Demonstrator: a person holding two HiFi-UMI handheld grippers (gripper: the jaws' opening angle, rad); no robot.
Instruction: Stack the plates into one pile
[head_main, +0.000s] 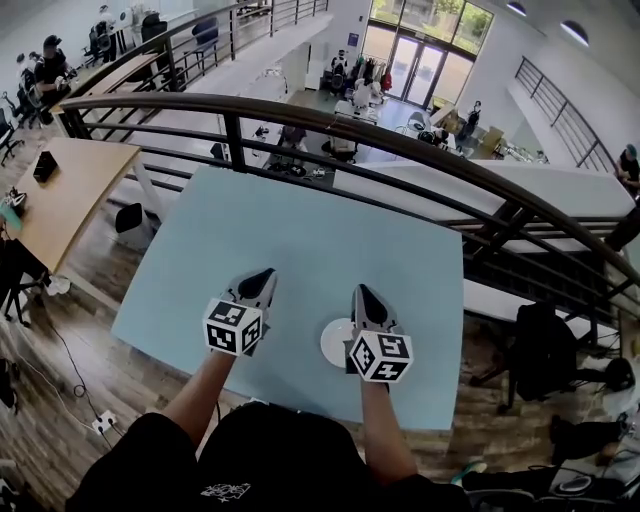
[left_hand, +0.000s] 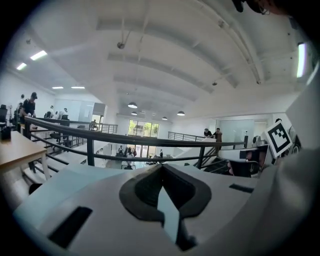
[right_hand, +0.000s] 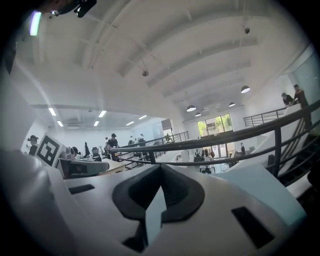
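Both grippers hang in the air above the pale blue table (head_main: 300, 230), side by side and pointing almost level toward the railing (head_main: 400, 140) at the table's far edge. Neither points down at the work.

The left gripper (head_main: 260, 282) has its 2 jaws pressed together. Its own view (left_hand: 161, 170) shows the dark pads meeting at the tip with nothing between them, only the table and the hall beyond. The right gripper (head_main: 366, 298) is the same: its jaws are fully closed and empty in its view (right_hand: 160, 169).

The plates (head_main: 336, 342) sit on the near part of the table, just below and beside the right gripper. That gripper's marker cube covers their right edge in the head view. Only 1 white round shape shows on the tabletop, and no other plate lies anywhere else on it. How many plates are in it cannot be made out from this height.

With 1 round shape on the table and both grippers empty, closed and well clear of it, the stacking looks finished. This reads as a resting pose rather than a reach. The pile stands near the person's edge of the table, probably because that is the easiest spot for both hands to reach. It sits flat and looks steady.
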